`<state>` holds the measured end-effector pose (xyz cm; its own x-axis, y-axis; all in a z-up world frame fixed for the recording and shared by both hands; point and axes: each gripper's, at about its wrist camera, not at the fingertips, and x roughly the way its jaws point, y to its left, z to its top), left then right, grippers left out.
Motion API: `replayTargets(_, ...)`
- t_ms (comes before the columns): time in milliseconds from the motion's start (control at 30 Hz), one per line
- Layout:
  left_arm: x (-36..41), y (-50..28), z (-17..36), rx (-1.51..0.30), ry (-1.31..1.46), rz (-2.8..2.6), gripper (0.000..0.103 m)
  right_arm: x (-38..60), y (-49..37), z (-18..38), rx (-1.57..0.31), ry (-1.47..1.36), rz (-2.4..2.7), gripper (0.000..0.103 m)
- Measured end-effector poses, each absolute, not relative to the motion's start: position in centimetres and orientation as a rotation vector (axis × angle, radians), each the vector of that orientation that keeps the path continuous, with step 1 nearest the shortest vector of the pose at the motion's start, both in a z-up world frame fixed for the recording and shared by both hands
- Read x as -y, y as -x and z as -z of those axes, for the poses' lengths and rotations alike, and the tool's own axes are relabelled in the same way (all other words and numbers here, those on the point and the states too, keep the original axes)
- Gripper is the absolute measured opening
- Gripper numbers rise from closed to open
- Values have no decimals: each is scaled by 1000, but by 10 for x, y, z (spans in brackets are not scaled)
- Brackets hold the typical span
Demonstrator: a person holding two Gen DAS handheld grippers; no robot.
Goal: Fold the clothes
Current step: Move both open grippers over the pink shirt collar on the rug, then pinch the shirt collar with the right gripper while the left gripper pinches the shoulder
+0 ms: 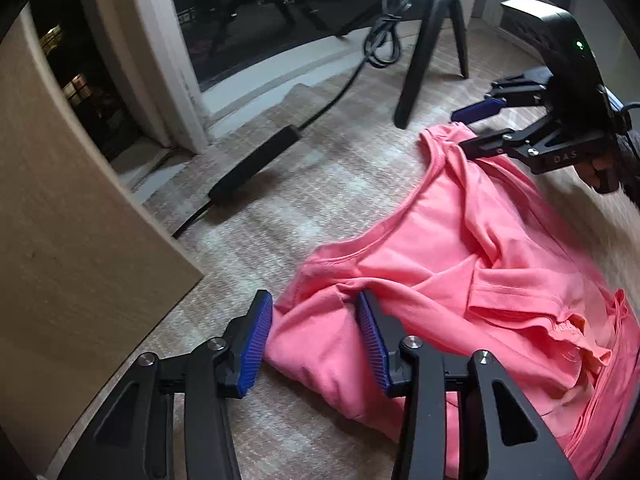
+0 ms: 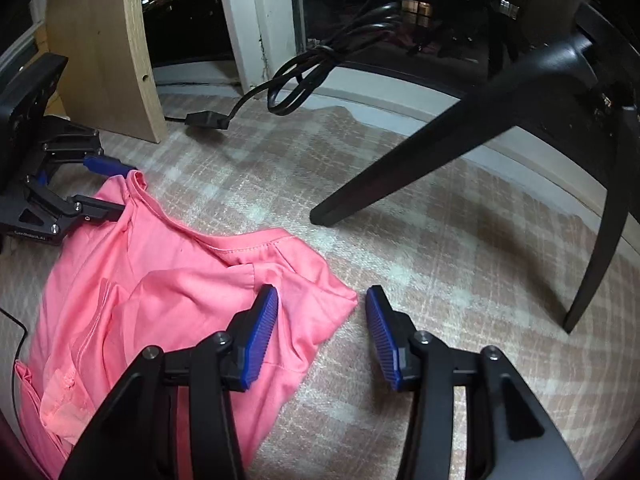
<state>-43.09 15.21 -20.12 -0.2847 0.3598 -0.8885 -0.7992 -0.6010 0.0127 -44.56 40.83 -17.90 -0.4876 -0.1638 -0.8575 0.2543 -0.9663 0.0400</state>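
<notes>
Two grippers are straddling opposite corners of the pink shirt (image 1: 460, 264) on the checked carpet (image 1: 320, 184). Left gripper (image 1: 314, 344) and right gripper (image 2: 322, 336) are standing released, pads not pressing the fabric.

Two markings can be read, both on the tongs. In the left wrist view, the black body of the right tongs (image 1: 470, 130), beside the far corner of the pink shirt (image 1: 460, 272), bears the pale letters "DAS". In the right wrist view, the body of the left tongs (image 2: 118, 188) carries a small pale line of print, too small to make out surely.
</notes>
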Motion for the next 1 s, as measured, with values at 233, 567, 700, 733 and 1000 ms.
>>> replayTargets(233,-158,424,198,-617,1179,-1901,11,-402,444,177,-139,-1421,2463,8)
replayTargets(567,-139,411,162,-511,1180,-1902,7,-410,409,116,62,-1288,2481,6)
replayTargets(700,-126,382,124,-488,1132,-1895,7,-400,366,72,49,-1211,2495,6)
replayTargets(733,-123,369,113,-494,1118,-1894,7,-396,350,66,40,-1199,2500,6)
replayTargets(1000,-103,261,62,-513,1042,-1884,7,-372,241,45,24,-1171,2519,6)
